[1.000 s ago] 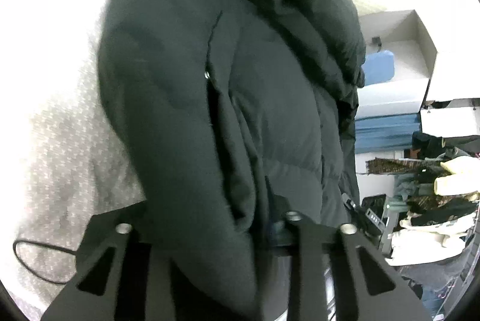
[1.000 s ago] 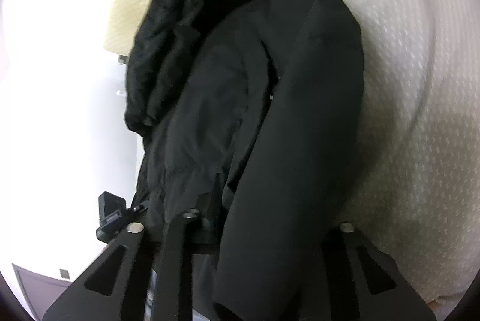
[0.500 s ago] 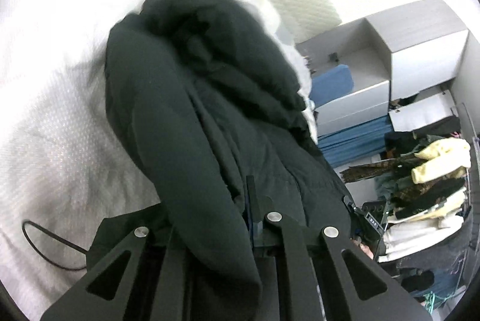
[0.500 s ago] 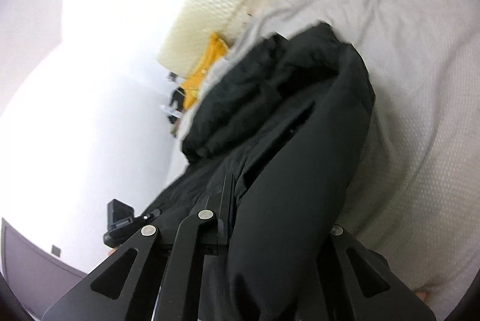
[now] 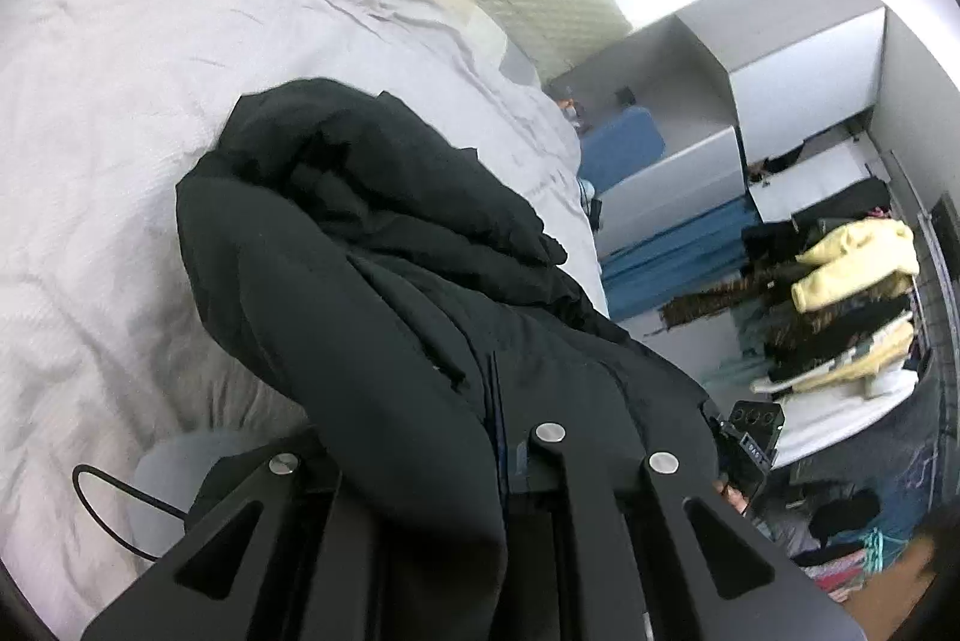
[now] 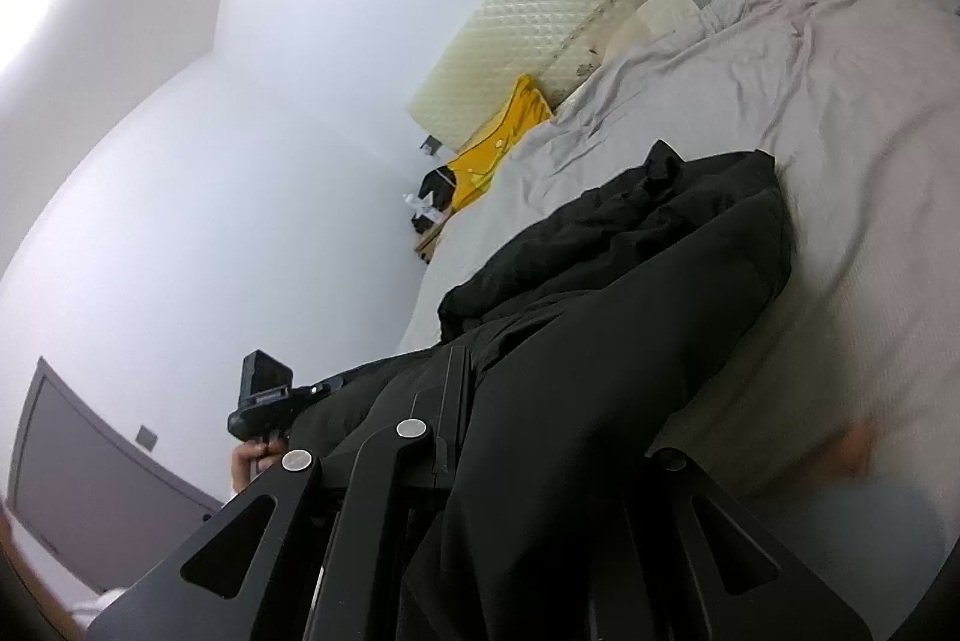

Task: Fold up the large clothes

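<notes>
**Left wrist and right wrist views: jacket lifted at one end, fold not yet laid**

A large black padded jacket (image 5: 384,281) is seen draped from both grippers down onto the pale bed (image 5: 120,101), its far end bunched on the bedding and its near end raised. The left gripper (image 5: 504,461) is clamped on a thick edge of the jacket, cloth spilling over its jaws. In the right wrist view the right gripper (image 6: 456,437) is likewise closed on the jacket (image 6: 630,317), fabric hanging over its jaws. The other tool and the hand holding it are visible at the frame edge in each view.

Progress is judged early to middling: the jacket has been gathered and gripped at two points, but no flat, squared fold is seen. The raised end remains to be carried over and laid down, then smoothed.
</notes>
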A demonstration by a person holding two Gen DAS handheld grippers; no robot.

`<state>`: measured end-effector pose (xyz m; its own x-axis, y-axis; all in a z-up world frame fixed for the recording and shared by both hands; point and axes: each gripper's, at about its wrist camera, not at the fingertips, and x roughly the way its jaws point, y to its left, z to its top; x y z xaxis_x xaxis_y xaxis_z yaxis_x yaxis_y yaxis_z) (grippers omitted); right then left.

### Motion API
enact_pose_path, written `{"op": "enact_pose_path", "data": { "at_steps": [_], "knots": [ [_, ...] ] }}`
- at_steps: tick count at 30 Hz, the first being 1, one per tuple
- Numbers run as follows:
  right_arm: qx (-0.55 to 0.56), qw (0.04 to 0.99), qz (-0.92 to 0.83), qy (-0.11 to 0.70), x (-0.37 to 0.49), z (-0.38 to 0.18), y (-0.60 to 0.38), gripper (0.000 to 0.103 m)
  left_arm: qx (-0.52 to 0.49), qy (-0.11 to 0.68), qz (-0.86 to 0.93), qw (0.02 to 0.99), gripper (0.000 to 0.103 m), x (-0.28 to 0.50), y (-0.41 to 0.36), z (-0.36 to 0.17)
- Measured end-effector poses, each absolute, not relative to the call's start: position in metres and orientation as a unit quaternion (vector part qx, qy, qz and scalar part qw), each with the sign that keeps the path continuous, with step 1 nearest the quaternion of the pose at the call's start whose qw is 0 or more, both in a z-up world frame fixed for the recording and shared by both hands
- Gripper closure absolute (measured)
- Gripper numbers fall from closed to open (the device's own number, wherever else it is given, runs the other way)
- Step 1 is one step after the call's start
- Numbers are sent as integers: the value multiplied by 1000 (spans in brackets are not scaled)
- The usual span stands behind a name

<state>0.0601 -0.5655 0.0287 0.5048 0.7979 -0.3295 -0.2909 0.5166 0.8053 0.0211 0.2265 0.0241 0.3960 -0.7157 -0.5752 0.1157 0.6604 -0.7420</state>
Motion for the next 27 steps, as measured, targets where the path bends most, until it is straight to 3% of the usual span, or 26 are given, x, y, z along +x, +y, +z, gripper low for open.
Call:
{"op": "enact_pose_path", "data": {
  "at_steps": [10, 17, 27],
  "knots": [
    [362, 798, 330, 352, 34, 36, -570, 96, -300, 476, -275, 779, 94, -18, 220, 50],
    [391, 792, 328, 335, 76, 34, -581, 95, -283, 481, -276, 782, 92, 46, 201, 63],
    [451, 768, 271, 365, 210, 10, -598, 95, -288, 525, -220, 770, 88, 158, 185, 49]
  ]
}}
